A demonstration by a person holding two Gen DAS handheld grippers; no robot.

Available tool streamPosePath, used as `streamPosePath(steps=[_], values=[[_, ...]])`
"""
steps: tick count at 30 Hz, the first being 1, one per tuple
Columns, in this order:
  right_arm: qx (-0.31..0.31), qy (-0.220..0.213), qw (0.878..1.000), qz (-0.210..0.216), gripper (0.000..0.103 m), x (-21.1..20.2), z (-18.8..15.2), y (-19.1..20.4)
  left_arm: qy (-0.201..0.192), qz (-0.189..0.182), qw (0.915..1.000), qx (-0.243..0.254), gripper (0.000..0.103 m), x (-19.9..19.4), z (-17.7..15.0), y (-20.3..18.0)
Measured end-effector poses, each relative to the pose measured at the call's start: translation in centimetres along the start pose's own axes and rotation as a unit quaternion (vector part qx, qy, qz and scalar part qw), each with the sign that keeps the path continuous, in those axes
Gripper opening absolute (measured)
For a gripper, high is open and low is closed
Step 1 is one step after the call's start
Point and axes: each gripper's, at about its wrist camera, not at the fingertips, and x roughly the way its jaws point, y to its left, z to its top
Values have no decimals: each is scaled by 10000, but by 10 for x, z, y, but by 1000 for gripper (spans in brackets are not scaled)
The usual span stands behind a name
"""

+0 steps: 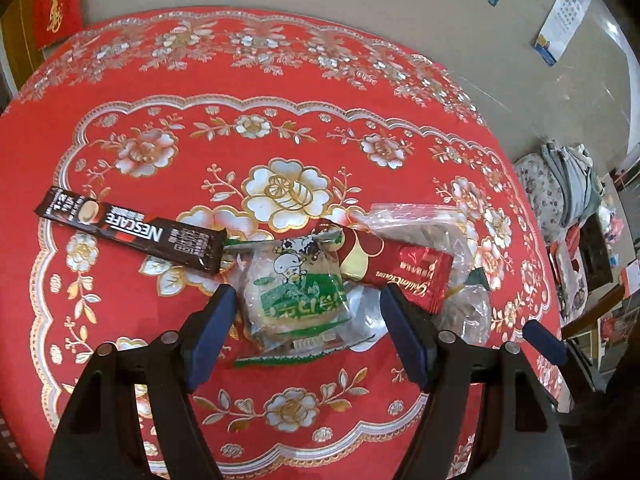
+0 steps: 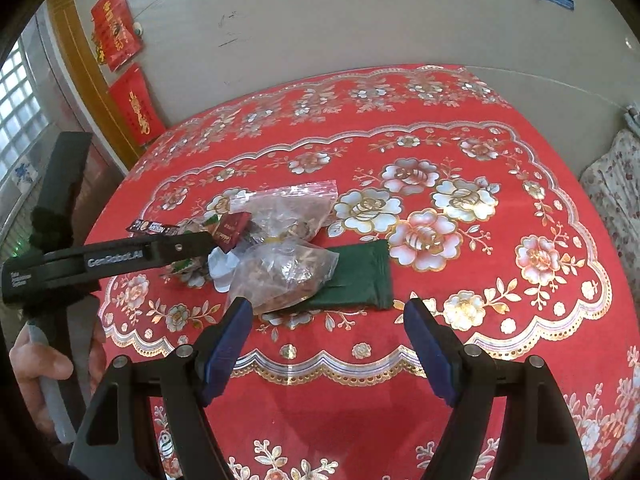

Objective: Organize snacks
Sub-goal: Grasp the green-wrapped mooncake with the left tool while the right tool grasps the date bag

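Note:
A pile of snacks lies on the red flowered tablecloth (image 1: 280, 92). My left gripper (image 1: 308, 296) is open, and its blue pads straddle a clear-wrapped cake with green print (image 1: 296, 300) without pressing on it. A brown Nescafe stick (image 1: 132, 232) lies to the left, a red foil packet (image 1: 400, 272) to the right, and a clear zip bag (image 1: 420, 224) behind. In the right wrist view my right gripper (image 2: 328, 306) stands open and empty just in front of a clear bag of nuts (image 2: 284, 272), which rests on a dark green packet (image 2: 356, 276).
The left gripper (image 2: 206, 244) reaches in from the left, held by a person's hand (image 2: 40, 364). The table stands against a beige wall with red paper hangings (image 2: 136, 108). A flowered cushion with folded cloth (image 1: 552, 196) sits past the right edge.

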Motion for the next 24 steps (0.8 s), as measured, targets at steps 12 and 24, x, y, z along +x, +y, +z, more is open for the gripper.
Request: streamPosePath(steps=[12, 24], values=[[-689, 87, 9974, -170, 80, 28, 34, 29, -133, 388, 9989, 239, 47, -7, -6, 12], [-1030, 398, 9939, 64, 40, 64, 35, 42, -158, 320, 9992, 183, 47, -17, -20, 25]])
